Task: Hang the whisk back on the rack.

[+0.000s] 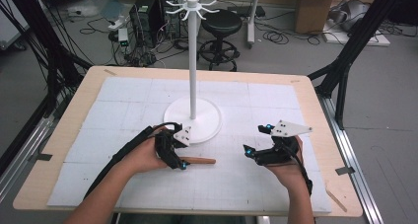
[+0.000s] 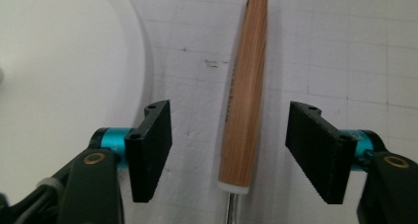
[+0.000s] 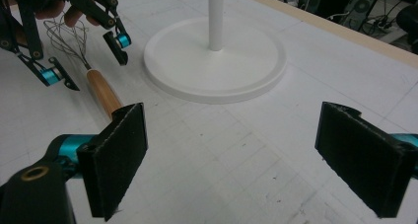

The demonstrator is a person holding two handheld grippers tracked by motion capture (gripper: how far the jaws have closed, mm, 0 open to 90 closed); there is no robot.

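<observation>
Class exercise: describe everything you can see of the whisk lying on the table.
The whisk lies flat on the white gridded mat, just in front of the white stand's round base. Its handle looks like striped wood, rounded at the free end, with a pale collar where thin metal wires loop out. The left gripper straddles the handle near that collar; its jaws stand apart on either side, not touching.

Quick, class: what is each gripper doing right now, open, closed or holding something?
Left gripper: open, jaws astride the whisk's wooden handle, pads not touching it.
Right gripper: open, holding nothing.
</observation>
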